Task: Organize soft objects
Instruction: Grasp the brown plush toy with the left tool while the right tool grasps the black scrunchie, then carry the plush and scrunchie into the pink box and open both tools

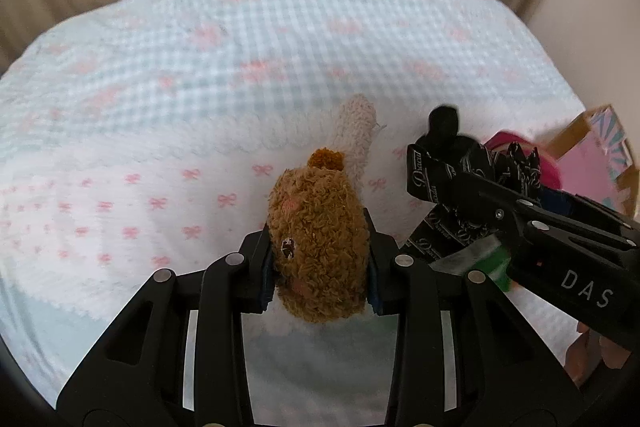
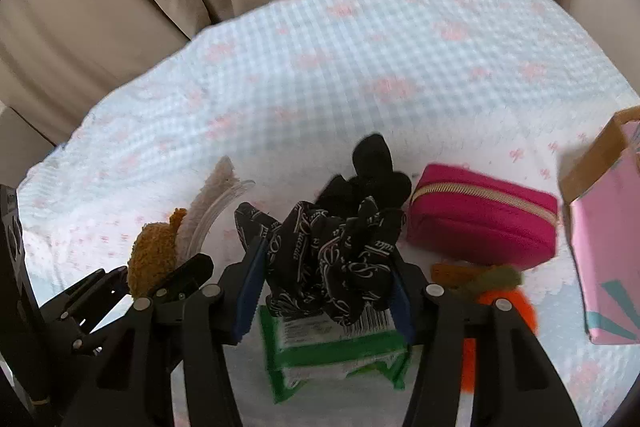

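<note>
The left gripper (image 1: 320,259) is clamped on a brown plush toy (image 1: 320,239), held above the blanket (image 1: 200,67). The right gripper (image 2: 326,279) pinches a black patterned scarf (image 2: 332,259) over a green packet (image 2: 336,355), near a pink pouch (image 2: 484,219).

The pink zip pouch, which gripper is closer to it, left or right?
Right. The right gripper, shut on the black printed scrunchie, sits just beside the pink zip pouch. The left gripper, shut on the brown plush toy, is farther off, beyond the right one.
</note>
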